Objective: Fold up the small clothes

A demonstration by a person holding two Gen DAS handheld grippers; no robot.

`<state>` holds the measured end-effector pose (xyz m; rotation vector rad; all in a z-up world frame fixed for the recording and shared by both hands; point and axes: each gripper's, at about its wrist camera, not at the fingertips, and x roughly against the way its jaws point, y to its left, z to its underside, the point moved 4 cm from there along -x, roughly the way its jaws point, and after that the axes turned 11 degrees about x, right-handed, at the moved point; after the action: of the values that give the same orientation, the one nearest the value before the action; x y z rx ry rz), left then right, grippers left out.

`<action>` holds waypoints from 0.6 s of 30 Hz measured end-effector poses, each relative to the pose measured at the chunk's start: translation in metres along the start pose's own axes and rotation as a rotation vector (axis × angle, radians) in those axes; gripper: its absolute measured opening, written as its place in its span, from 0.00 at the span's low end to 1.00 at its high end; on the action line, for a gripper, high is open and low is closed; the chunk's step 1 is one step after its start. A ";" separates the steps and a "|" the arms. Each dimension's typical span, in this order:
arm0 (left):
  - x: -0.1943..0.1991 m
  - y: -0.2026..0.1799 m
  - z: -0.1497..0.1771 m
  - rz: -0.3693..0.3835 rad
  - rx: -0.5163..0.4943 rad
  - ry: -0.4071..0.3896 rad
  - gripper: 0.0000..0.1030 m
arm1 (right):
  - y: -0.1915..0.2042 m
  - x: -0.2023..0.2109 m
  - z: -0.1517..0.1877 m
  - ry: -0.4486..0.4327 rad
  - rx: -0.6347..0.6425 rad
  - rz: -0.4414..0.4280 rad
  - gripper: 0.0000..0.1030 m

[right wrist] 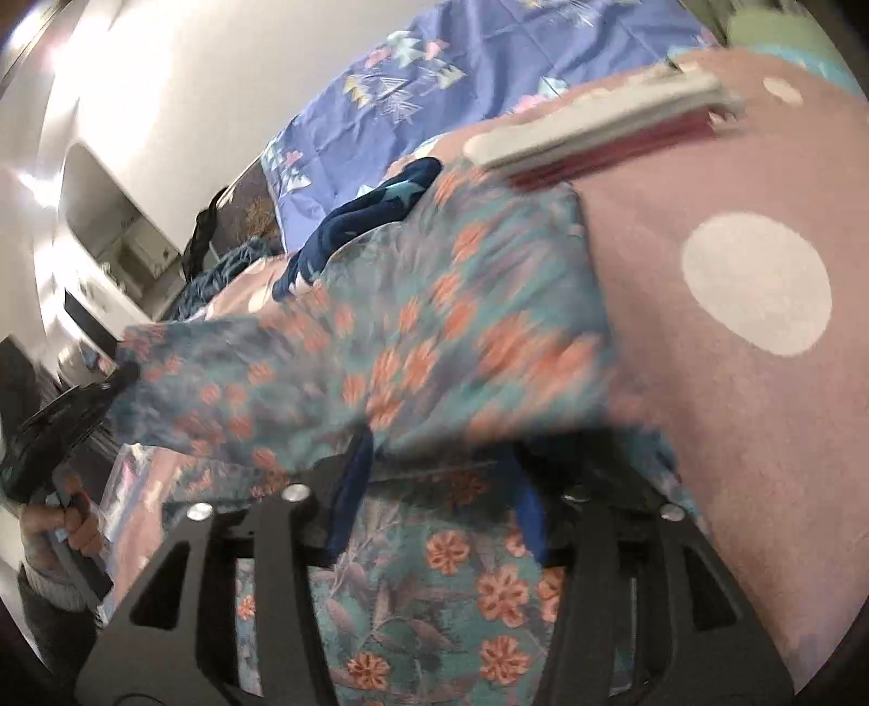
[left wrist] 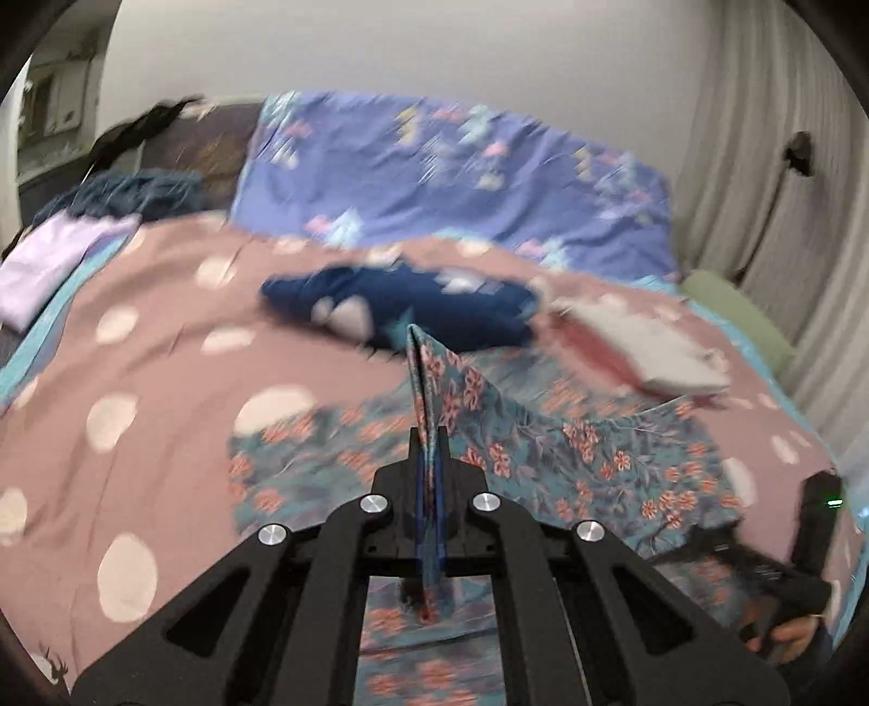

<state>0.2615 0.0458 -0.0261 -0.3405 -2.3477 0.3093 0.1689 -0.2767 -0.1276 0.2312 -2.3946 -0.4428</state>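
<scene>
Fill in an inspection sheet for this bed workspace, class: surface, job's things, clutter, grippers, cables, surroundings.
Surface: pink spotted bedspread.
Job's things: floral cloth, partly lifted off the bed.
Clutter: navy garment, lilac folded piece, grey-and-red folded piece.
Grippers: left gripper shut on a fold of the floral cloth; right gripper with jaws apart, cloth across them.
Cables: nothing seen.
Surroundings: blue patterned pillow, curtain, white wall.

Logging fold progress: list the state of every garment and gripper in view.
floral garment: partly lifted, one edge pinched
left gripper: shut on the floral garment
right gripper: open over the floral garment
navy garment: crumpled, unfolded
lilac garment: folded flat
white and red garment: folded
</scene>
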 end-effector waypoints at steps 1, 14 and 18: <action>-0.007 0.007 0.005 -0.024 0.003 0.022 0.02 | 0.004 -0.001 0.000 0.004 0.021 0.006 0.60; -0.027 0.065 0.026 -0.195 0.018 0.081 0.03 | 0.009 -0.008 -0.002 0.016 0.052 0.012 0.65; -0.018 0.065 0.020 -0.196 0.033 0.061 0.04 | 0.009 -0.009 -0.003 0.017 0.054 0.011 0.66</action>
<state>0.2697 0.0987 -0.0721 -0.1006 -2.2919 0.2396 0.1767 -0.2664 -0.1273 0.2446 -2.3921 -0.3702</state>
